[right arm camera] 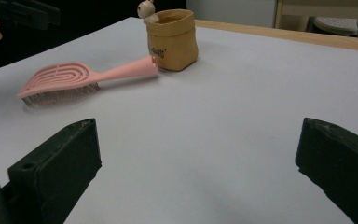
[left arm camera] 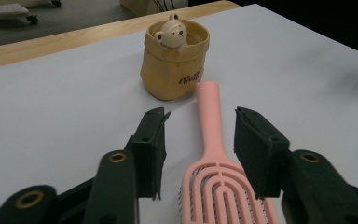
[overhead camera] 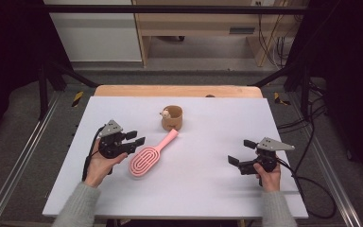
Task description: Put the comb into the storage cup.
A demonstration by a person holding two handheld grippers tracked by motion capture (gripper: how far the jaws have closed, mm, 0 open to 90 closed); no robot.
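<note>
work in hand: picking up the pink hairbrush, probably to stand it in the tan pouch; that goal is my reading of the layout.
hairbrush: lies flat on the white worktop, bristles down, handle tip just beside the pouch's base, perhaps touching it; head toward the person's left hand.
pouch: stands upright near the far middle of the worktop, a small bear figure peeking over its rim; nothing else seen inside.
left tool: straddles the brush where the handle meets the head. in the left gripper view a pad stands on each side of the neck with worktop visible in both gaps, so it is not yet clenched on the brush.
right tool: released, jaws wide apart with nothing between them, resting low over bare worktop well apart from the brush.
done so far: left tool lined up around the brush neck.
left to do: close on the neck, lift, tip the brush up and lower it into the pouch.
progress: early, i judge; the brush has not left the worktop.
</note>
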